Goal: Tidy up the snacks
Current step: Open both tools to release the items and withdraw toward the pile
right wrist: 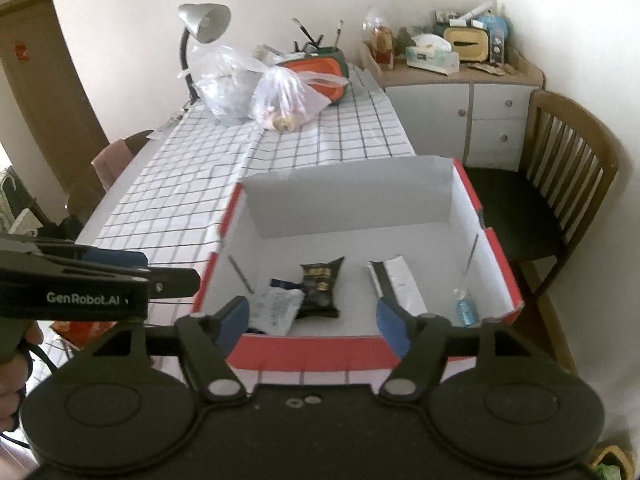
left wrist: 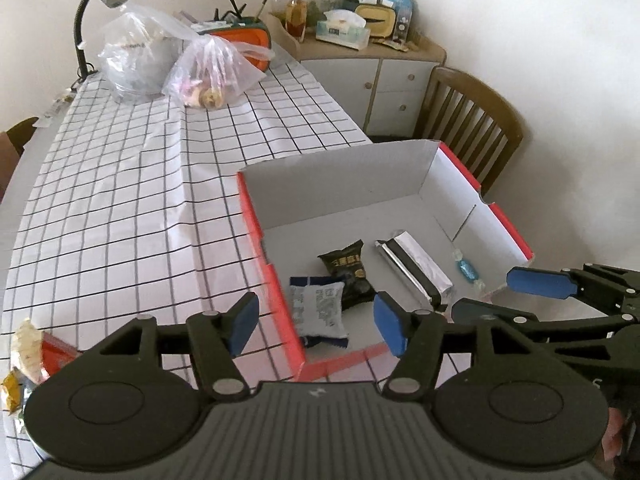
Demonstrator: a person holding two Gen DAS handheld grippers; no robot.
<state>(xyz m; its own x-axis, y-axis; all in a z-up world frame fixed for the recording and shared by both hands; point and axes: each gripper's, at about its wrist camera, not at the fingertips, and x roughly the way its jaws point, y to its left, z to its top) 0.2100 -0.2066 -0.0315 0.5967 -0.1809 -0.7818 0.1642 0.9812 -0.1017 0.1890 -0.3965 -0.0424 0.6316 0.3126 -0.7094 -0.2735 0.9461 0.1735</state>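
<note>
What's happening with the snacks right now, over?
Left gripper open, empty. Right gripper open, empty. Four snacks in red box: black packet, white-blue packet, silver bar, blue candy. Nothing blocking.

The left gripper [right wrist: 170,268] has white words on its black side. They say "GenRobot.AI".

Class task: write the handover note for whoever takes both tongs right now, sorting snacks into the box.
Left tongs: open, empty, above the box's near-left corner.
Right tongs: open, empty, above its near wall.
Red-edged box: holds black packet, white-blue packet, silver-black bar, blue candy.
Left: loose snacks on the table left of the box.
</note>
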